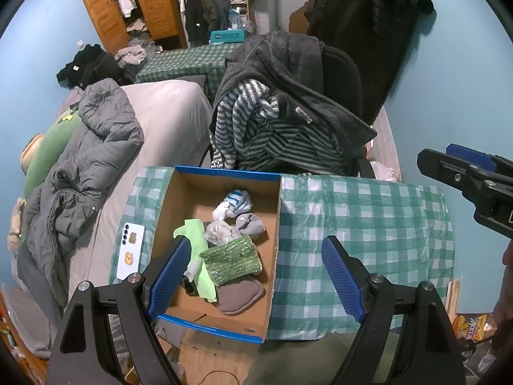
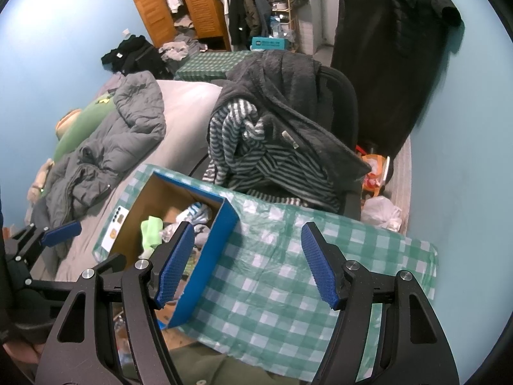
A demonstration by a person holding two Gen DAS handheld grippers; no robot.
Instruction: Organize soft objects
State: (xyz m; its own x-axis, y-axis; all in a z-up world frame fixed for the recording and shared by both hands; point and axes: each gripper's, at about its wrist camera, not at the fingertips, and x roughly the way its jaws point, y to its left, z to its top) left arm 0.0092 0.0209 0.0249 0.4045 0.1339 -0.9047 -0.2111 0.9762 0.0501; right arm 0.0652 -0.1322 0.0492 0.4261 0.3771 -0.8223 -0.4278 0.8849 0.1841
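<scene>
A blue cardboard box (image 1: 272,256) stands on a table with a green checked cloth (image 1: 368,224). It holds several soft things: a green sequined pouch (image 1: 231,258), a lime cloth (image 1: 192,234), grey socks (image 1: 250,224), a white-blue bundle (image 1: 234,203) and a brown pad (image 1: 239,296). My left gripper (image 1: 256,282) is open and empty above the box's near side. My right gripper (image 2: 248,263) is open and empty over the cloth (image 2: 282,276), right of the box (image 2: 208,256). It also shows in the left wrist view (image 1: 474,176).
A white phone (image 1: 130,250) lies on the cloth left of the box. A chair (image 1: 340,77) draped with a dark fleece and a striped garment (image 1: 250,128) stands behind the table. A bed with a grey jacket (image 1: 86,160) is at the left.
</scene>
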